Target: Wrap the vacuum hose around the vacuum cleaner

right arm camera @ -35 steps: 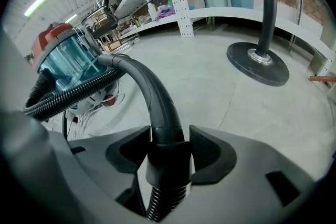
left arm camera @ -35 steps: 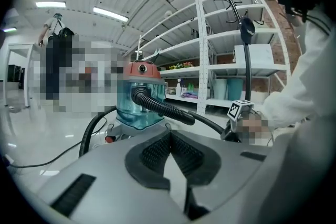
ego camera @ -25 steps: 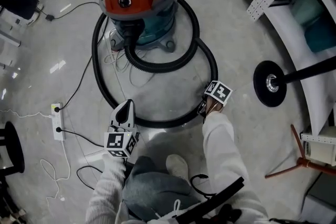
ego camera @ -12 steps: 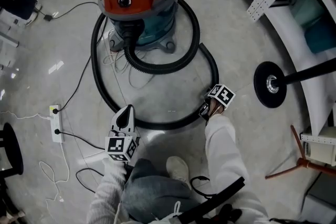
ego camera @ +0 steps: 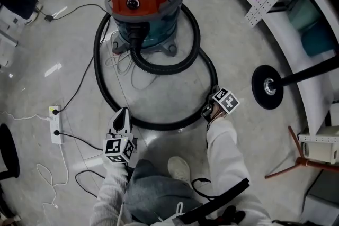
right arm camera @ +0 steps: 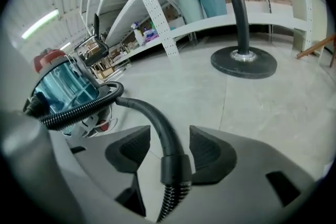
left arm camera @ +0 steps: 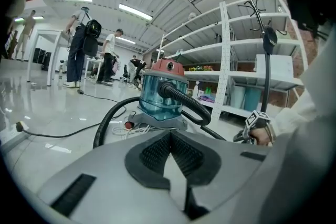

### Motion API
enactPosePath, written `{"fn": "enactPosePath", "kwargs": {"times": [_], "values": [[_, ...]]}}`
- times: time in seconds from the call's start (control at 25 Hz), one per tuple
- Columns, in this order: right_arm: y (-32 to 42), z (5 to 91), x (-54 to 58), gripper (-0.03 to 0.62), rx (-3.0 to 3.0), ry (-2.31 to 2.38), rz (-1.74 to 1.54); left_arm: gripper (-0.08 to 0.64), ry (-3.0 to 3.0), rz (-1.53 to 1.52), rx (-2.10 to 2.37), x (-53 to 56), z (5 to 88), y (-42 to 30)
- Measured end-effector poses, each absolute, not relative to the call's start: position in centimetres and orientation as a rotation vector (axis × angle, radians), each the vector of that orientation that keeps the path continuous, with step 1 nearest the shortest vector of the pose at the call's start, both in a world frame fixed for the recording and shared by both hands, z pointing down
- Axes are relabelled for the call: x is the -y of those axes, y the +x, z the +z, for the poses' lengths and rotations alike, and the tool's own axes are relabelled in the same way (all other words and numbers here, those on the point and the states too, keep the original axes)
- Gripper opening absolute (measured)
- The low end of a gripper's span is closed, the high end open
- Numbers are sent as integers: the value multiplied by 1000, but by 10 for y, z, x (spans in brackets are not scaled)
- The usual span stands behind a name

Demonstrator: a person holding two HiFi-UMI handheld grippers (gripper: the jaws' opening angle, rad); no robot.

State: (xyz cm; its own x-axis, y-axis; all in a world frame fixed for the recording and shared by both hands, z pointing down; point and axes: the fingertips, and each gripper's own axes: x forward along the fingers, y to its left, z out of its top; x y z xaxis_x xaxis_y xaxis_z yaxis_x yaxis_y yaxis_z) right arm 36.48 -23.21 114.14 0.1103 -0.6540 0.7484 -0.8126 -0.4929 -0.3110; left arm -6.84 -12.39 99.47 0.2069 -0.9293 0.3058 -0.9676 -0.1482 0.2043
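1. In the head view, the right hand-held gripper (right arm camera: pixel 169 132) has drifted a little toward 4 o'clock. It is now farther from the vacuum cleaner (ego camera: pixel 140 0) and nearer the black disc base (ego camera: pixel 267 86). It has kept its place on the hose (ego camera: pixel 159 70), at the cuff (right arm camera: pixel 176 169) where the ribbed length meets the smooth end tube (right arm camera: pixel 153 116).
2. Its jaws stand apart astride that tube. Floor (ego camera: pixel 238 50) shows on either side of the tube, so I judge it cradled rather than clamped.
3. The left hand-held gripper (left arm camera: pixel 170 134) has its pads together on nothing. It has sunk slightly toward 7 o'clock and hangs well apart from the hose.
4. The hose leaves the front of the vacuum cleaner and curls tight round its base. It then lies in a wide slack loop on the floor, from 9 o'clock through 6 to about 4 o'clock of the machine. That loop looks much as it did a second ago.
5. So no slack has been taken in, and the outward drift probably widens the loop if anything. The wrap seems loose and unfinished. A firm hold on the cuff, then drawing it in toward the body, looks like the next need.
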Motion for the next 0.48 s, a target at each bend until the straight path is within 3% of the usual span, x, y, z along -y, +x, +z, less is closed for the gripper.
{"fn": "enactPosePath", "kwargs": {"times": [0.24,0.48], "values": [[317,1022,212,214,1623,2131,1076,3,2100,8,1842,128,892,-90],[241,795,165,50,1821,2048,1055,3,2025,-27,1913,90,702,-118]]}}
